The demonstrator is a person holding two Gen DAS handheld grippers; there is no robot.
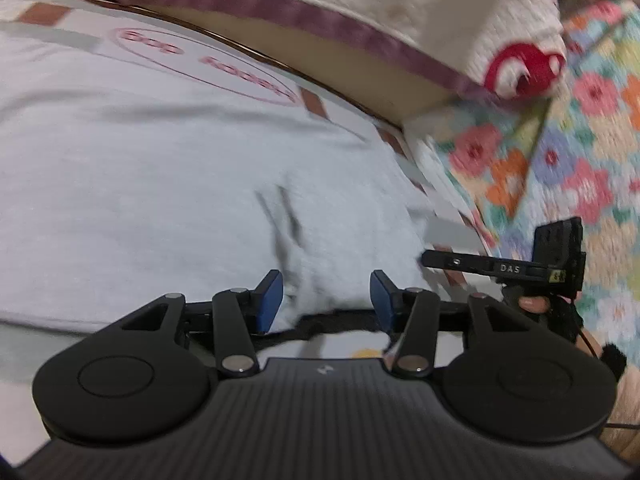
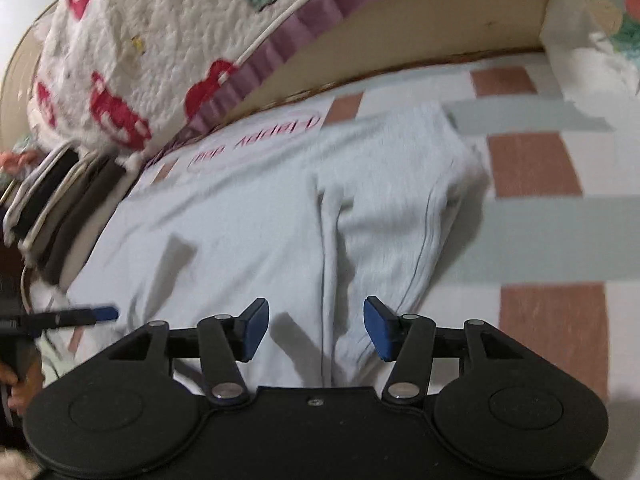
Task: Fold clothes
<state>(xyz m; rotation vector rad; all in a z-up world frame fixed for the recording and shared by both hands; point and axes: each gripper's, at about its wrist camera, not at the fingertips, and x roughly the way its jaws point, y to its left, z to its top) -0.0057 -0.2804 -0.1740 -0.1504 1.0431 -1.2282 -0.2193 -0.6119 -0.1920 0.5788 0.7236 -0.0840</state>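
Nearest in the left wrist view, the left gripper (image 1: 326, 300) hovers low over a pale grey T-shirt (image 1: 160, 184), its blue-padded fingers (image 1: 269, 300) spread wide with nothing between them. A wrinkled ridge of the shirt's cloth lies just beyond the gap. Past the shirt's right-hand edge, the right gripper (image 1: 520, 268) shows as a black bar with a hand behind it.

In the right wrist view, the right gripper (image 2: 316, 328) also has its fingers wide apart and empty, poised above a bunched, folded-over part of the T-shirt (image 2: 248, 240). To the left of the shirt, the blue tip of the left gripper (image 2: 102, 313) reaches in above the cloth, blurred.

The T-shirt lies spread flat on a checked sheet (image 2: 540, 216) of white, grey and brick-red squares. On the far part of the shirt sits a pink oval print (image 1: 208, 64) with lettering too blurred to read. Beyond the shirt rises a cream quilt (image 2: 160, 40) with red motifs and a purple border. Right of the shirt in the left wrist view, a floral blanket (image 1: 568, 152) covers the surface.
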